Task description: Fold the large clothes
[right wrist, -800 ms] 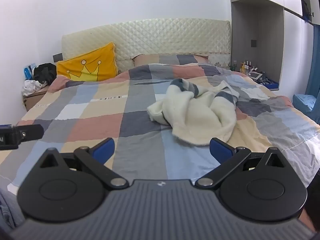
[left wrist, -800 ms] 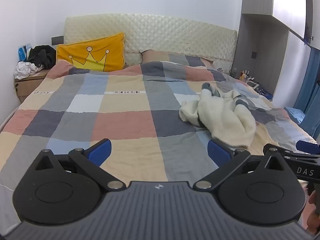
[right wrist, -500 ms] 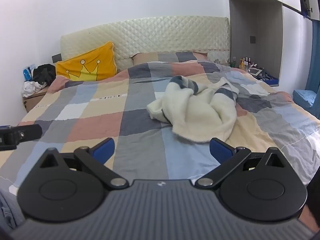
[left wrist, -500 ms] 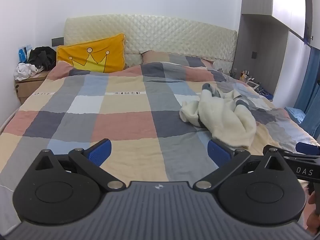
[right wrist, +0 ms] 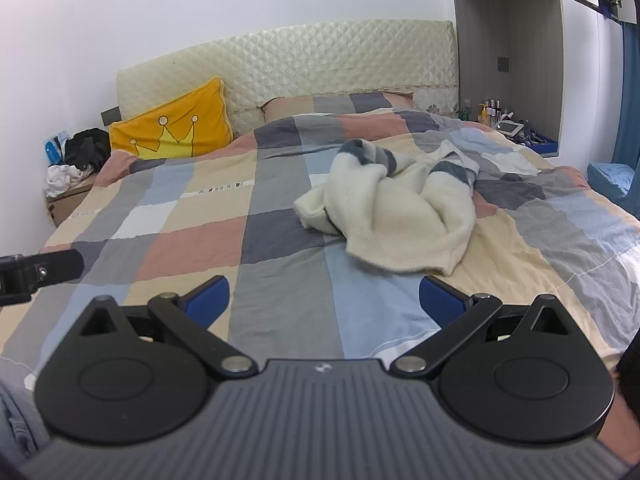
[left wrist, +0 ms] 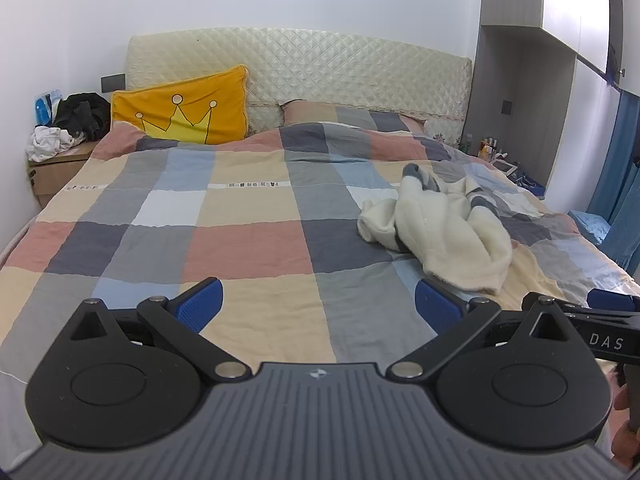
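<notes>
Both the left gripper (left wrist: 318,305) and right gripper (right wrist: 324,295) are held wide open and empty above the near bed (left wrist: 248,240). A crumpled cream sweater (right wrist: 394,220) is seen farther right.

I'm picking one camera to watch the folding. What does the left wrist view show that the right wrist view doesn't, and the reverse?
Only the left wrist view shows the right tongs from the side, with "DAS" on the body. Only the right wrist view shows the left tongs' dark tip at its left edge, and the cream sweater nearly centred ahead. Both show the plaid bedcover, the yellow crown pillow, the quilted headboard, and both tongs open and empty.
</notes>
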